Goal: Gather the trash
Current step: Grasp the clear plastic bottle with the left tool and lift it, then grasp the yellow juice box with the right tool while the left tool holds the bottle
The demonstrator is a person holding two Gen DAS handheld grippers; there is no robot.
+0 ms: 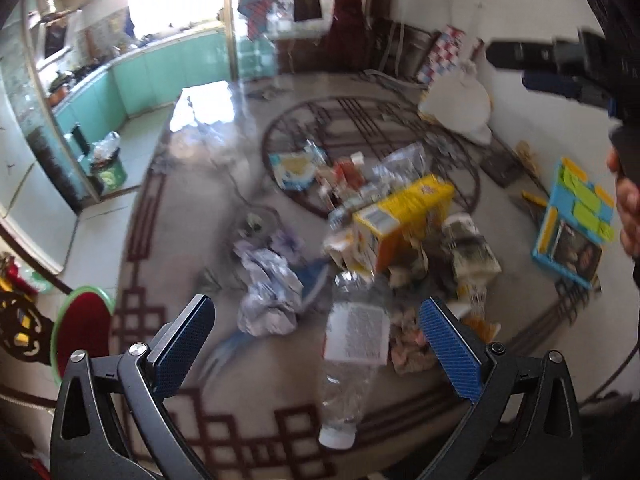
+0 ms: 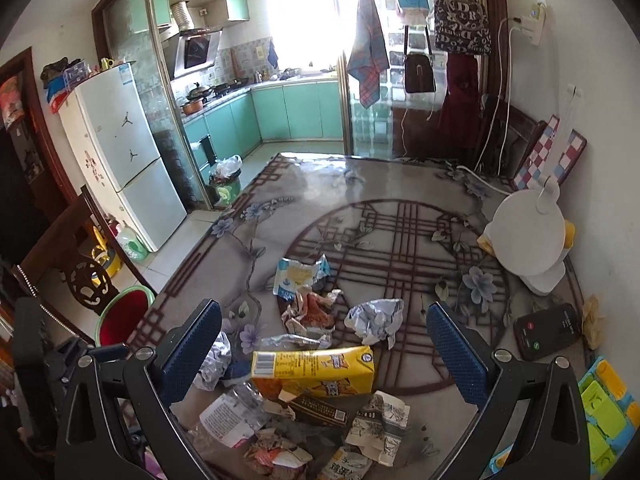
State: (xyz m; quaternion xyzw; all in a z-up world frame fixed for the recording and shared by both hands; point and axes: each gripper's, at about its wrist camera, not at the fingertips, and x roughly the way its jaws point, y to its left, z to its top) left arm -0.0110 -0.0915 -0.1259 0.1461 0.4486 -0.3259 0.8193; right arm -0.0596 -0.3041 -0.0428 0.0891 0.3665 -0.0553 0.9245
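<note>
Trash lies in a heap on the glass-topped patterned table (image 2: 400,216). It includes a yellow carton (image 1: 404,216) (image 2: 316,372), crumpled silver foil (image 1: 268,292) (image 2: 376,320), a blue and yellow wrapper (image 2: 300,276) and torn paper scraps (image 2: 376,424). A clear plastic bottle (image 1: 352,352) (image 2: 232,412) with a white cap lies between the fingers of my left gripper (image 1: 316,302), which is open and not touching it. My right gripper (image 2: 322,306) is open above the carton and holds nothing. The left wrist view is motion-blurred.
A white desk fan (image 2: 528,236) and a black handset (image 2: 548,332) stand at the table's right side. A blue and green toy board (image 1: 572,216) lies near the right edge. A red stool (image 2: 124,316) stands left of the table. A lined green bin (image 2: 226,184) stands at the kitchen doorway.
</note>
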